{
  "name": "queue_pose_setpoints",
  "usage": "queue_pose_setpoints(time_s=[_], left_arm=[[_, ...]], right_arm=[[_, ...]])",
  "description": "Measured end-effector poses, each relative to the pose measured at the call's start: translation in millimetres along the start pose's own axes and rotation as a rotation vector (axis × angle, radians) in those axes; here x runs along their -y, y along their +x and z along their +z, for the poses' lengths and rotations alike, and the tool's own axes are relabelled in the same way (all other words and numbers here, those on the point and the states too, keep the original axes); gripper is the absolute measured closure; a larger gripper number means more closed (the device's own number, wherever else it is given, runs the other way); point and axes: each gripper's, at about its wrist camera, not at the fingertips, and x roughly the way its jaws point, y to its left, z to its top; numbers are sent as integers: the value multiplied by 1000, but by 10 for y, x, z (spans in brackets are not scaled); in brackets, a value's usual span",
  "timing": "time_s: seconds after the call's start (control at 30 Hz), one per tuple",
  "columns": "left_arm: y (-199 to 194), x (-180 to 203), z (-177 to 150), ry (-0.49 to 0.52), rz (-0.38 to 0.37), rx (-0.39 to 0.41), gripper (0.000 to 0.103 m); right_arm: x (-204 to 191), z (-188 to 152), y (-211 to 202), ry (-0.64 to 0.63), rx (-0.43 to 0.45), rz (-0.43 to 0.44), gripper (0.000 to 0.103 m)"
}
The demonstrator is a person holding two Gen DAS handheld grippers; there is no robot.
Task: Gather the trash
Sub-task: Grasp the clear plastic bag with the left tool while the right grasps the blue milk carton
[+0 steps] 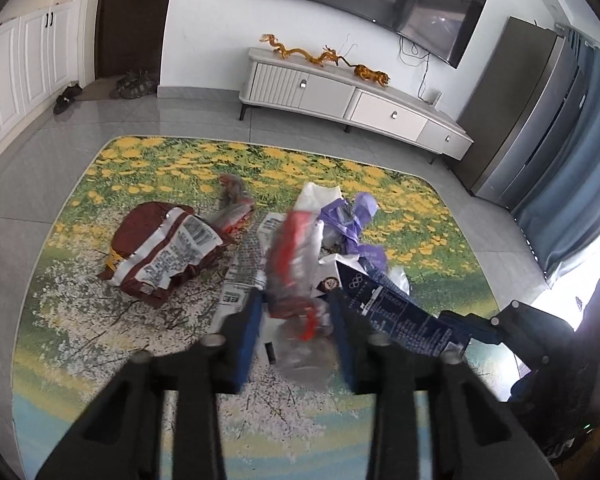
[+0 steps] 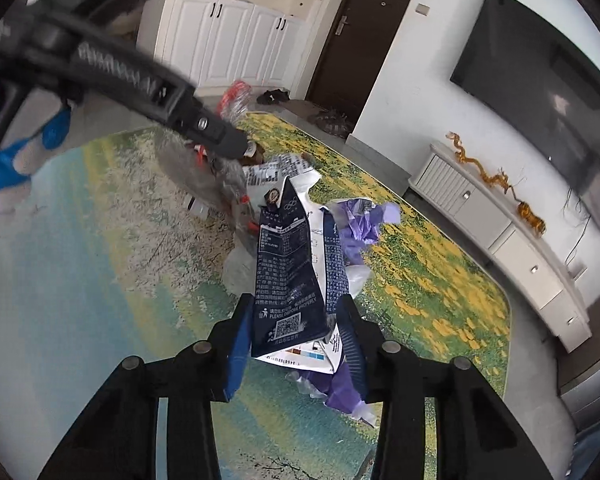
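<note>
Trash lies heaped mid-rug. My left gripper pinches a clear red-striped wrapper, lifting it off the pile; my right gripper clamps a navy printed pouch likewise. A maroon bag waits on the left. Blur hides the wrapper's print, and the pouch covers what lies beneath.

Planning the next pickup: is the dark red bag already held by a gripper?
No, the dark red bag lies alone on the rug.
</note>
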Motion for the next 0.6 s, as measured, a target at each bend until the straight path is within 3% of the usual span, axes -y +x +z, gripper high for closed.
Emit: queue_pose_setpoints(time_s=[0.07,0.43,0.6], left_arm=[[7,-5,4,-14,-12,0,85],[-286,73,-39,-18,-36,55,87],[-491,84,-78,-18,-28,93,87]], right_arm=[[56,9,-43,33,7,32,70],[466,51,-229,365,46,238,71],[452,73,-415,386,64,223,71]])
